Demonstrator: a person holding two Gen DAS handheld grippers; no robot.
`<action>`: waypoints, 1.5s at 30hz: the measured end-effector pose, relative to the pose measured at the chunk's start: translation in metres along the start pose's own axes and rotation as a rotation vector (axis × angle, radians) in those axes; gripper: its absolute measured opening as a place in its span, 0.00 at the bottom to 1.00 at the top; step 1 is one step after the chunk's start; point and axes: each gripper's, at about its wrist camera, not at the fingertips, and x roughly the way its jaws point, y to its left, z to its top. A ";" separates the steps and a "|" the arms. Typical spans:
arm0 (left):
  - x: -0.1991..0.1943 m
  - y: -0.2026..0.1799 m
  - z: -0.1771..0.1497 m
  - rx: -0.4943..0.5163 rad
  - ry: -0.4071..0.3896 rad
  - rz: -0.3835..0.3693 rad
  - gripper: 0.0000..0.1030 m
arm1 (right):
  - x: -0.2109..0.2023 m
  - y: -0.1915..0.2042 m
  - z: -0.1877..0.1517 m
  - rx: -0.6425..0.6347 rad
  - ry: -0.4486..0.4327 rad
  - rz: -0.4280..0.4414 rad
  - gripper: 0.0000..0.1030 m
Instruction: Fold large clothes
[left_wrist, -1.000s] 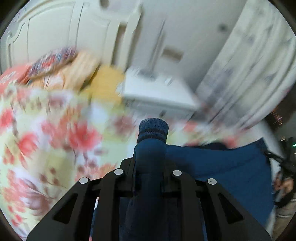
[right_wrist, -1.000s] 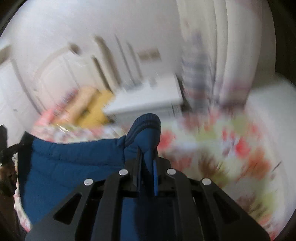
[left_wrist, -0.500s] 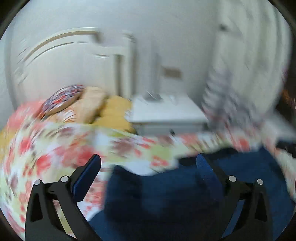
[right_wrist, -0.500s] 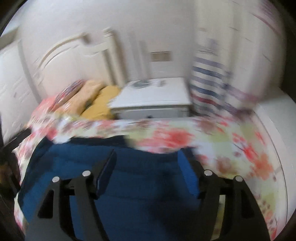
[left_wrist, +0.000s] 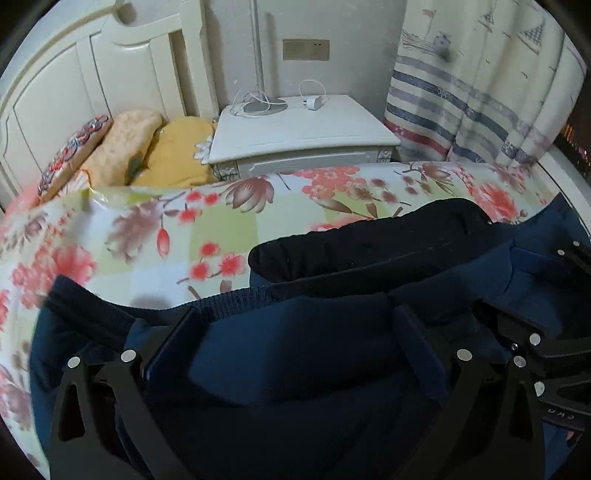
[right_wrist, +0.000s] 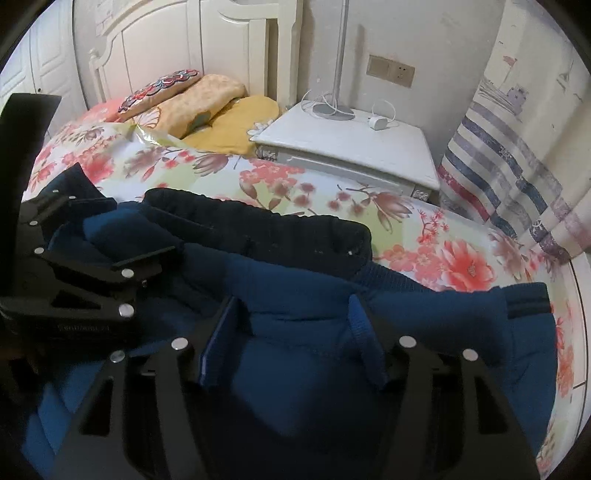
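A large dark blue garment (left_wrist: 303, 354) with ribbed hems lies folded on the floral bedspread (left_wrist: 155, 236); it also fills the right wrist view (right_wrist: 314, 332). A black elastic waistband (left_wrist: 369, 236) lies along its far edge, also in the right wrist view (right_wrist: 266, 229). My left gripper (left_wrist: 295, 325) is open, its jaws spread just above the blue cloth. My right gripper (right_wrist: 291, 314) is open over the same cloth. The left gripper also shows at the left of the right wrist view (right_wrist: 88, 273), and the right gripper at the right edge of the left wrist view (left_wrist: 554, 343).
A white nightstand (left_wrist: 299, 129) with a lamp base and charger stands past the bed's far edge. Pillows (left_wrist: 147, 147) lie against the cream headboard (left_wrist: 74, 92). A striped curtain (left_wrist: 480, 92) hangs at the right.
Both grippers were shut on the garment's ribbed ends a second ago. Both have opened and let go, and the blue cloth now lies folded on the bed.
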 end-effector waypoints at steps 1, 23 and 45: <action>0.000 -0.001 -0.001 0.003 -0.005 0.003 0.96 | 0.000 -0.001 -0.001 0.003 -0.001 0.004 0.61; 0.000 0.005 -0.007 -0.031 -0.041 -0.039 0.96 | -0.031 -0.068 -0.017 0.246 0.002 -0.257 0.66; -0.017 0.113 -0.030 -0.363 -0.066 -0.246 0.96 | -0.018 -0.123 -0.046 0.431 0.001 -0.054 0.75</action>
